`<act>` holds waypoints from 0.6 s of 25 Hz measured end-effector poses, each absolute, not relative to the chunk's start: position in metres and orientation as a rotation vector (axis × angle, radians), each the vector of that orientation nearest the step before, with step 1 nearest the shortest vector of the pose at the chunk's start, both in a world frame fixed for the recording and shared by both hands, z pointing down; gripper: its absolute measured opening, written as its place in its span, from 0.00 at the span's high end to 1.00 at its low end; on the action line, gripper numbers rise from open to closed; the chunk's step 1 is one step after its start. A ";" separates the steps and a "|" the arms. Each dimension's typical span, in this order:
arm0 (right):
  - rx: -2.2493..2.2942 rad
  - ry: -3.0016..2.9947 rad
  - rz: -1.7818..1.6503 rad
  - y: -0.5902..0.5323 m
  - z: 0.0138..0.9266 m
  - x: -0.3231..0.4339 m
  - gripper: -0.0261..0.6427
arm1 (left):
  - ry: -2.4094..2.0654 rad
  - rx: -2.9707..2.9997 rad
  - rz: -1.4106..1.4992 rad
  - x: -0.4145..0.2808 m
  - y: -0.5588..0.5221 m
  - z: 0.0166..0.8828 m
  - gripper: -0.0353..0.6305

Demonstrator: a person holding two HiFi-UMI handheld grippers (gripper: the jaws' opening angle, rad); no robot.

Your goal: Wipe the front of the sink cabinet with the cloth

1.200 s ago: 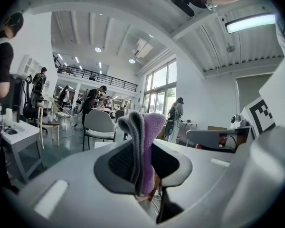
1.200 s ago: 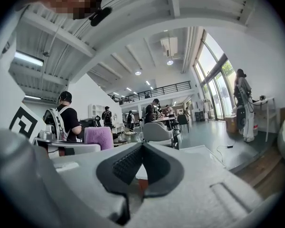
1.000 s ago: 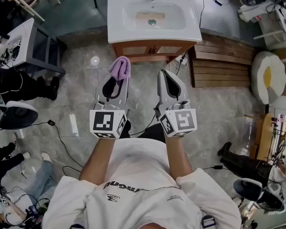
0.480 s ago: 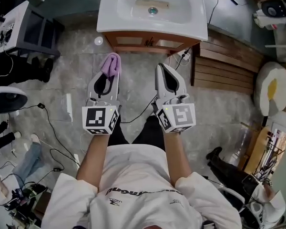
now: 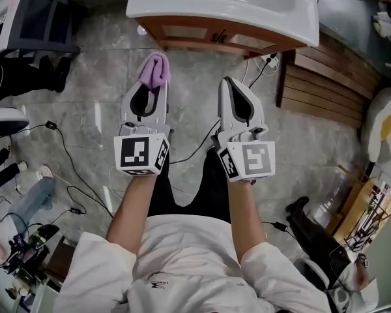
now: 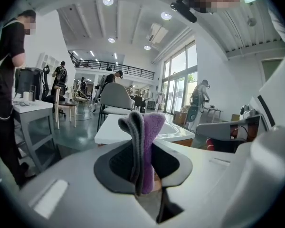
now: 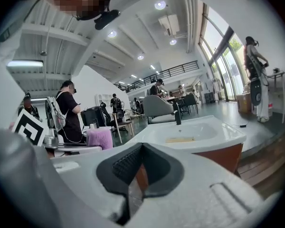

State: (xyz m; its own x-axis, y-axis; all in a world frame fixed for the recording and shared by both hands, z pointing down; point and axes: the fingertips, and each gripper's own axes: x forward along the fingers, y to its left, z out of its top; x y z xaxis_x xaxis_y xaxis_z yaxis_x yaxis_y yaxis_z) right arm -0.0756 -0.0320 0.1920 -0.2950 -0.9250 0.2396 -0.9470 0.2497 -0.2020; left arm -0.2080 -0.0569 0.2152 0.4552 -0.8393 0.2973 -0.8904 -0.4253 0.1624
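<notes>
The left tongs (image 5: 151,87) are pinching the cloth (image 5: 155,69). Their dark pads are pressed onto its lower folds, and a rounded bunch stands out past the tips. The right tongs (image 5: 230,87) are pressed together at the tips with nothing between them, level with the left ones. The cloth looks soft, light and limp, with no stiffness of its own, so it should flatten and fold against whatever it meets. Its fleecy pile probably grips the pads well, so it is unlikely to slip out. A hard drag along wood could still tug it loose, which makes this deep bite across several layers the sensible hold. The free bunch ahead of the tips is the part to press on the wood, so that fabric rather than hard plastic does the rubbing. In the left gripper view the cloth is doubled over, a grey layer on one side and lilac-purple pile on the other, with a rolled top edge. It hangs in the air above the grey stone floor (image 5: 91,64), facing the left half of the sink cabinet (image 5: 208,36) and not touching it. The cabinet's wooden front sits under a white basin (image 5: 176,5).
</notes>
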 end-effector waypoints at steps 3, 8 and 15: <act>1.813 -2.415 0.511 -0.037 0.222 -0.080 0.96 | -1.505 2.406 0.246 -0.210 -0.067 0.243 0.82; 1.803 -2.384 0.575 -0.040 0.279 -0.088 0.96 | -1.559 2.380 0.257 -0.220 -0.088 0.298 0.82; 1.819 -2.326 0.627 -0.052 0.339 -0.083 0.96 | -1.645 2.328 0.270 -0.238 -0.115 0.364 0.83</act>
